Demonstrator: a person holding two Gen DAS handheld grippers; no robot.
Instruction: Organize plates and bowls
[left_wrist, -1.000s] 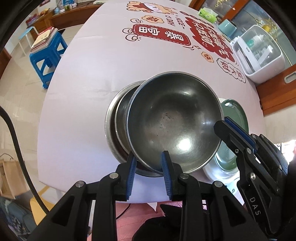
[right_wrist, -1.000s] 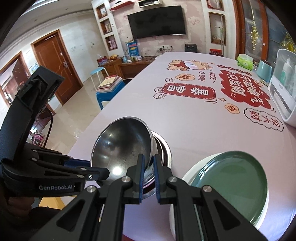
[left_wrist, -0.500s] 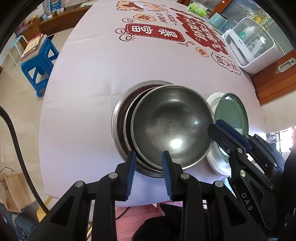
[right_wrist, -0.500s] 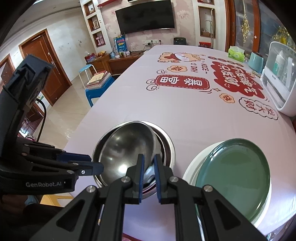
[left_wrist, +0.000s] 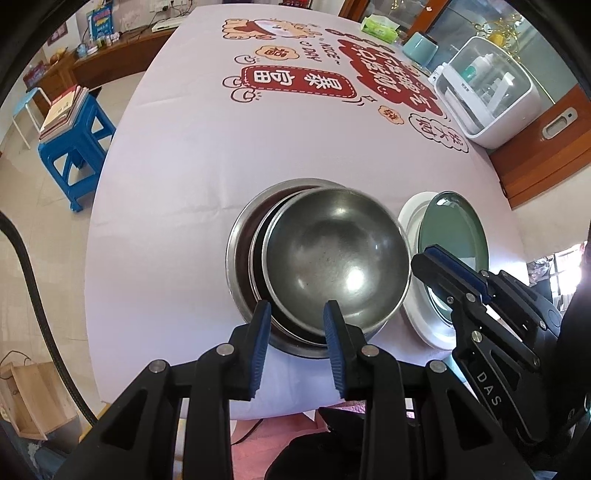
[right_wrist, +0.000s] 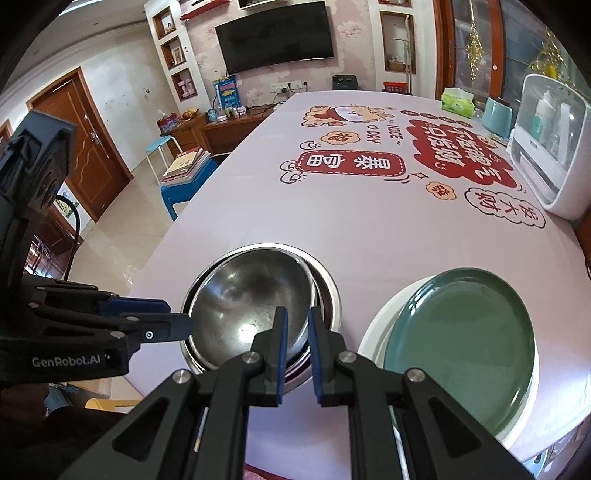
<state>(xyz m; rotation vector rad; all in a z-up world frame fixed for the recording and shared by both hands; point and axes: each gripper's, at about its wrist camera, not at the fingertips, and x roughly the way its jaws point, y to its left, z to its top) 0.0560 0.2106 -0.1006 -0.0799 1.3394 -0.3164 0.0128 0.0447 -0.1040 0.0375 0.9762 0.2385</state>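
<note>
Three round stainless-steel bowls sit nested near the front edge of the tabletop (left_wrist: 166, 221), which is covered in a smooth pale lilac cloth printed with red cartoon panels. The outermost bowl (left_wrist: 236, 266) is the widest, with a bright rolled rim. A middle bowl (left_wrist: 257, 273) shows only as a dark crescent inside it. The top bowl (left_wrist: 332, 258) is dull, faintly speckled metal with a glare spot, and it lies tilted, pushed to the right side of the stack rather than seated square.

The right hand-held gripper (right_wrist: 297, 315) is clamped on the top bowl's right rim, its blue ribbed pads nearly together with the thin metal edge between them. The left hand-held gripper (left_wrist: 295, 312) stands with its pads apart over the near edge of the stack. The rim runs across from one pad to the other (neither pad presses on it).

Just right of the stack lie two plates: a glossy dark green plate (right_wrist: 461, 332) rests on a larger white plate (right_wrist: 371, 332), off-centre. Far beyond the stack to the right stands one white plastic box (left_wrist: 487, 99) with a clear lid. Left of it, off the tabletop, one blue stool (left_wrist: 74, 147) carries a pile of books (left_wrist: 62, 110).
</note>
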